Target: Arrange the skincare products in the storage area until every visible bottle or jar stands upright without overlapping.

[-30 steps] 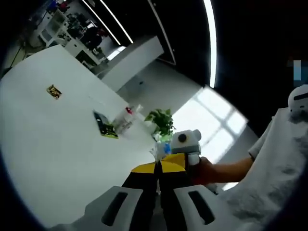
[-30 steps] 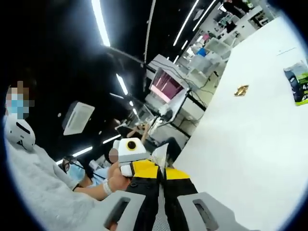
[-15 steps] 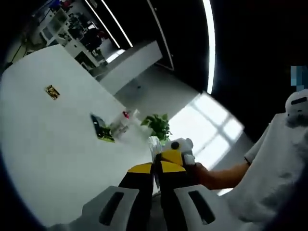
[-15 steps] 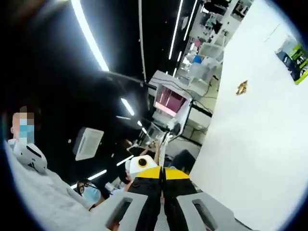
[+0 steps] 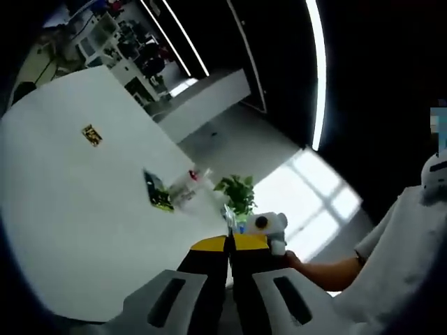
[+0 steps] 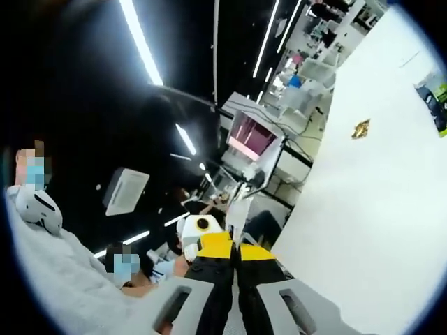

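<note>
In the left gripper view, a small cluster of clear skincare bottles, one with a red cap, sits far off on the white table; they are too small to tell whether they stand or lie. A green and black packet lies just beside them. My left gripper is held up over the table's near edge, jaws together with nothing between them. My right gripper hovers close on its right, held by a hand. In the right gripper view, my right gripper is shut, with the left gripper beside it.
A small gold wrapper lies alone on the table. A potted green plant stands behind the bottles. The packet's edge shows at the far right. A person in a pale shirt is close. Shelves and desks fill the background.
Both cameras have swung a little; the table and its items shifted in view. The two grippers stay side by side and shut, well away from the bottles.
</note>
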{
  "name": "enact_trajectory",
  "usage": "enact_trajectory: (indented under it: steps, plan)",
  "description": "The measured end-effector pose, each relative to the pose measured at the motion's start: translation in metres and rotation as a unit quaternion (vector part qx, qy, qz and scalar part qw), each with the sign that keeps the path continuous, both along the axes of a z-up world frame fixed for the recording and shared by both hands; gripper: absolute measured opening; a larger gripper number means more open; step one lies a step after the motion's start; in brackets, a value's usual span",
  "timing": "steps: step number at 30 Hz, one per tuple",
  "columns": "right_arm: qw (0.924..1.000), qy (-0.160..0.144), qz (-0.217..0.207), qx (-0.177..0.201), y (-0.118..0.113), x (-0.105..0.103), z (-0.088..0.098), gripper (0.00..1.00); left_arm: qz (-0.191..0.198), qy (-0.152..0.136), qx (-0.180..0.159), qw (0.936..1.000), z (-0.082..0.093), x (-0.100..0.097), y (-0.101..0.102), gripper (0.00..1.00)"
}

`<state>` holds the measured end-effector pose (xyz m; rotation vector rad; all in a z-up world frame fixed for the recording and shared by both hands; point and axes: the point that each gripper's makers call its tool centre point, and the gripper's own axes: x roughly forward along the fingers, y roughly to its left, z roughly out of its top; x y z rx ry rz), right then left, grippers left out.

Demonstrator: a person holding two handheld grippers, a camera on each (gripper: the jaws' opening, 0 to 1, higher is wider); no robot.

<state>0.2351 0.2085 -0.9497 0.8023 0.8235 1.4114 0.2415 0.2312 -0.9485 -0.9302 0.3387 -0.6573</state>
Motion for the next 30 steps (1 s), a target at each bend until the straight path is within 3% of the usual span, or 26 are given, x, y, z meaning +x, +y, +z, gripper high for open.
enact_trajectory:
  steps: [2,5,7,24,30]
  plan:
    - [0.9997,-0.022,0.003,-0.011,-0.002,-0.002,0.000,0.00,-0.003,0.002,-0.001,1.0000,0.000,-0.001,-0.002,0.00]
    - [0.9992,-0.023,0.021,-0.023,-0.006,-0.006,0.001,0.00,0.002,0.015,-0.009,0.9998,-0.002,-0.002,-0.002,0.00]
    - [0.9982,-0.042,0.027,-0.033,-0.008,-0.007,0.003,0.00,0.000,0.012,-0.012,0.9998,0.000,-0.003,-0.005,0.00]
    - [0.9976,-0.033,0.006,-0.061,-0.019,-0.015,0.000,0.00,0.000,0.021,-0.027,0.9994,-0.001,-0.005,-0.007,0.00]
    - [0.9982,-0.026,0.001,-0.054,-0.019,-0.016,0.011,0.00,0.004,0.005,-0.041,0.9991,0.004,-0.006,-0.006,0.00]
